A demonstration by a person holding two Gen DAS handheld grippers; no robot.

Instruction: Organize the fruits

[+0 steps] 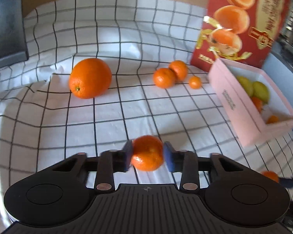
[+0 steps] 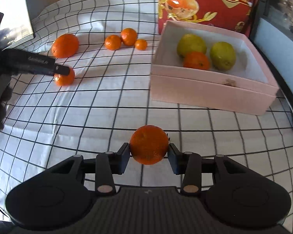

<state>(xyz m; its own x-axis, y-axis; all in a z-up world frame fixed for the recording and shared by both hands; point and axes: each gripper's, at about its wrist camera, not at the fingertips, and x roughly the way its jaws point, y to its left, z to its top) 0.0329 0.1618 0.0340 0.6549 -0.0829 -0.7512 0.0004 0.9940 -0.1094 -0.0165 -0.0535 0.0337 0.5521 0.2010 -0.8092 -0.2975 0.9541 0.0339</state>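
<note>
Pink box (image 2: 205, 89) holds two green fruits (image 2: 191, 43) and a tangerine (image 2: 196, 60).

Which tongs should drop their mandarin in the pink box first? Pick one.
Right. The right tongs grip a mandarin close to the pink box; the left tongs sit farther off.

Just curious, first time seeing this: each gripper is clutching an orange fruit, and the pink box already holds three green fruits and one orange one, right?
Almost. The right wrist view shows two green fruits in the pink box, not three, beside one orange fruit. The grippers do each clutch one.
</note>
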